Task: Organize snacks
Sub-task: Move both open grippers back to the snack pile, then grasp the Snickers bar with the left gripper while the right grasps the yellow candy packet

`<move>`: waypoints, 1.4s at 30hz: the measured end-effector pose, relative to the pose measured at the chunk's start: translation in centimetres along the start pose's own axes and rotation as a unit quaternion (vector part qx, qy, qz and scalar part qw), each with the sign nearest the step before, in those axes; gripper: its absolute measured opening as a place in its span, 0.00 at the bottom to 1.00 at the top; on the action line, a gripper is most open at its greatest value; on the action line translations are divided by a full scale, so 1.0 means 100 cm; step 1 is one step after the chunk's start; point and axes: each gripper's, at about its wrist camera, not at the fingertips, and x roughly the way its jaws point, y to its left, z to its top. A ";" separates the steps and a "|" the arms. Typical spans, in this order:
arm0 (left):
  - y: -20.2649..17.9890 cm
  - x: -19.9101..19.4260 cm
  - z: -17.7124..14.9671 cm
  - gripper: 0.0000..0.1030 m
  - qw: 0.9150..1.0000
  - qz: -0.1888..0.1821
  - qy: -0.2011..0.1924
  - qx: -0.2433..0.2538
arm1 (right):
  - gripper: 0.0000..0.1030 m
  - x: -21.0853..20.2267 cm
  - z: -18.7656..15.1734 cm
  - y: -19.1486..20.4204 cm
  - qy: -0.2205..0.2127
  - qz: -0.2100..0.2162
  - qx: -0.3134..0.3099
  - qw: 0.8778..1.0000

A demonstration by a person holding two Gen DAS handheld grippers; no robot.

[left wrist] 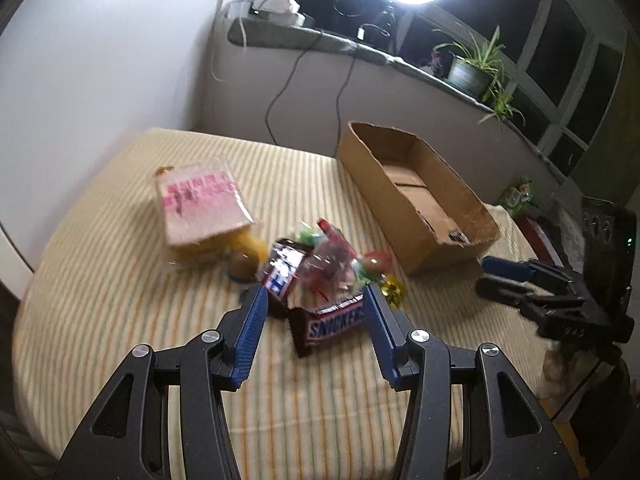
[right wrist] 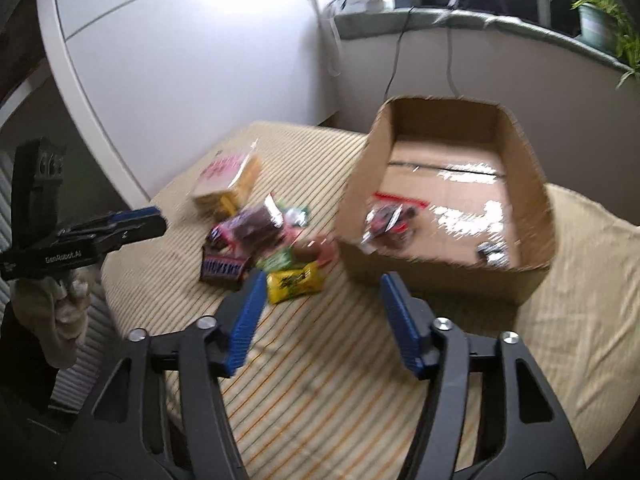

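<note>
Snacks (left wrist: 320, 276) lie heaped mid-bed on the striped cover (left wrist: 120, 320), where we tilt our left tongs (left wrist: 314, 300) down, parted and empty, over the Snickers bar (left wrist: 332, 324), our right tongs (right wrist: 322, 292) gaping empty short of the cardboard box (right wrist: 440, 276) holding a red packet (right wrist: 390, 220).

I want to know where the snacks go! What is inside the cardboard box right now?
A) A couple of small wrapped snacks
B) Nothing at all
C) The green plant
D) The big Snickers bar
A: in the right wrist view, the cardboard box holds a small red-and-dark wrapped snack and another little piece near its front corner; the Snickers bar lies outside on the striped cloth.
</note>
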 end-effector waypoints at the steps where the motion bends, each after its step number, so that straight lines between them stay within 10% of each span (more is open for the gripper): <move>1: -0.001 0.000 -0.003 0.47 1.000 -0.003 0.002 0.003 | 0.57 0.004 -0.002 0.003 0.006 0.001 -0.003 1.000; 12: -0.018 0.023 -0.010 0.43 0.997 -0.042 0.040 0.048 | 0.50 0.035 -0.011 0.011 0.045 0.021 0.014 0.999; 42: -0.035 0.059 -0.017 0.45 0.960 0.017 0.094 0.264 | 0.50 0.091 -0.008 0.024 0.088 0.005 -0.040 0.995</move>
